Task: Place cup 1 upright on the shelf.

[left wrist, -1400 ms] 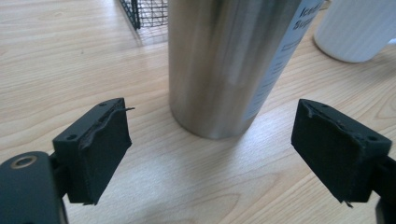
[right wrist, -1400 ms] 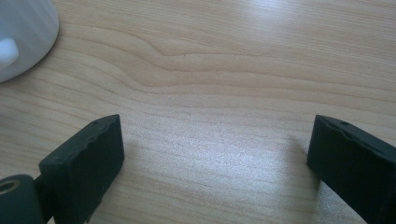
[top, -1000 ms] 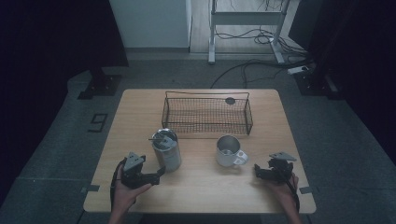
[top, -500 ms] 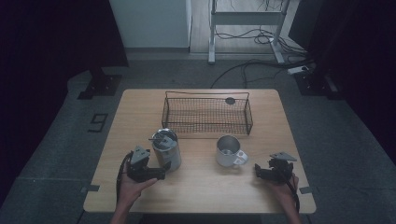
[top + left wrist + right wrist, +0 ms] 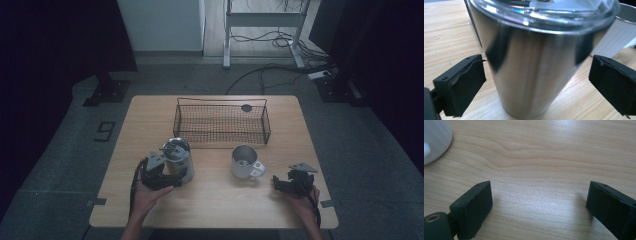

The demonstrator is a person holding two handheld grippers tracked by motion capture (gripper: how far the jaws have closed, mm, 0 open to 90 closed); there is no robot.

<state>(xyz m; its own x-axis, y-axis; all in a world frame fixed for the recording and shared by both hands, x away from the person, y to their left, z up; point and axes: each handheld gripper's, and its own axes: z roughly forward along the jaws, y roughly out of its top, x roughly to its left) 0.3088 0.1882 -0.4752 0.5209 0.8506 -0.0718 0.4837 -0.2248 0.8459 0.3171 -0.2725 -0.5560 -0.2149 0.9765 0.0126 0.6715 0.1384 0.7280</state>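
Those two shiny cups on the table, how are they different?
The steel tumbler is taller, tapers toward its base and wears a clear lid; the white mug is shorter, open-topped and has a side handle. The tumbler stands between the left tool's open jaws, while the mug stands apart from the right tool. Both stand upright on the wooden table.

High view: fixed above my side of worktop (image 5: 215, 200), faces forward and down, far enough to take in whole worktop plus floor beyond. Left gripper view: rides my left hand-held gripper (image 5: 536, 82), low, looks along its jaws, very near steel tumbler (image 5: 531, 65); same tumbler (image 5: 177, 160) seen from above in high view. Right gripper view: rides my right hand-held gripper (image 5: 539, 205), tilted down, near worktop (image 5: 544, 157); white mug (image 5: 434, 140) at corner, shared with high view (image 5: 245, 162).
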